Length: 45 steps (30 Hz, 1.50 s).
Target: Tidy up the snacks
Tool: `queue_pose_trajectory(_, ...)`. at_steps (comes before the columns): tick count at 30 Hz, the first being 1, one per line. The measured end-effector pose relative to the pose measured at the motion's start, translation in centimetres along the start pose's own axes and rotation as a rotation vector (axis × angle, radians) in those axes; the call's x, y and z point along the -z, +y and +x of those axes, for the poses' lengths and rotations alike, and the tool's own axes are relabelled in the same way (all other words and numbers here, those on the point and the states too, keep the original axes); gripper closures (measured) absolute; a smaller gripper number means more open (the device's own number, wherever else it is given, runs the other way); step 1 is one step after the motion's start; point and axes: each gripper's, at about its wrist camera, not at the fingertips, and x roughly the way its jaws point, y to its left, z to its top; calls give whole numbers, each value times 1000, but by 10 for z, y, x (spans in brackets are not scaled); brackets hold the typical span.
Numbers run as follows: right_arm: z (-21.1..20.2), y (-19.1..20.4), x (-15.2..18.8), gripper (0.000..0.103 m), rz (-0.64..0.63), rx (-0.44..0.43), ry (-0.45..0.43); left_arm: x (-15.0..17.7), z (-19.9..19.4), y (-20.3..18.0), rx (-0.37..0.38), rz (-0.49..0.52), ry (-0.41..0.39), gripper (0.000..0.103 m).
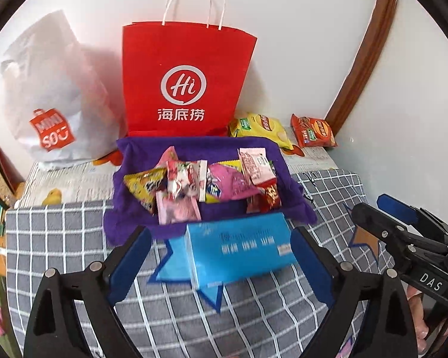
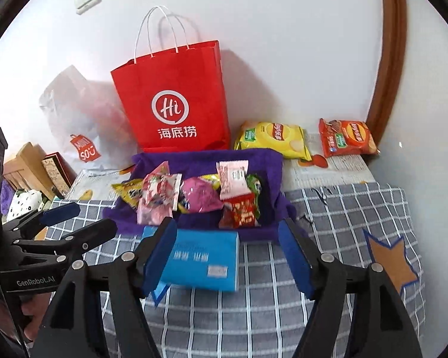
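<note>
A purple cloth tray [image 1: 295,192] [image 2: 271,173] holds several snack packets [image 1: 188,185] [image 2: 194,194]. A blue box [image 1: 242,247] [image 2: 200,259] lies on the checked cloth just in front of it. My left gripper [image 1: 221,259] is open, its fingers on either side of the blue box, not touching it. My right gripper [image 2: 227,256] is open and empty, above the box's right end. A yellow chip bag [image 1: 262,128] [image 2: 274,140] and an orange chip bag [image 1: 313,131] [image 2: 346,137] lie at the back right.
A red paper bag [image 1: 185,80] [image 2: 176,98] and a white plastic bag [image 1: 50,98] [image 2: 80,119] stand against the wall behind the tray. Star stickers [image 1: 179,268] [image 2: 391,262] mark the checked cloth [image 1: 254,313]. Boxes [image 2: 35,167] sit off the left edge.
</note>
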Motion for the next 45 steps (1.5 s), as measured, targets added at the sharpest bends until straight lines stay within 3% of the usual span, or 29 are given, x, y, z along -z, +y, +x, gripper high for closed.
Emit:
queue_pose_trajectory(3, -19, 3, 14, 32, 11, 15, -6, 13, -18, -3, -22, 2, -16, 7)
queue_pose_trajectory(5, -28, 4, 22, 22, 7, 42, -12, 20, -28, -5, -24, 2, -27, 7)
queue_pose_trajectory(7, -38, 5, 30, 22, 3, 60, -27, 27, -39, -7, -29, 3, -40, 6)
queue_pose_trajectory(12, -61, 0, 50, 17, 46, 32, -44, 42, -64, -13, -50, 2, -75, 4)
queue_pose_trajectory(25, -106, -9, 84, 4, 37, 79, -90, 71, -103, -34, -121, 27, -149, 0)
queue_pose_trajectory(45, -120, -11, 92, 4, 27, 104, -96, 79, -113, -48, -144, 46, -165, 0)
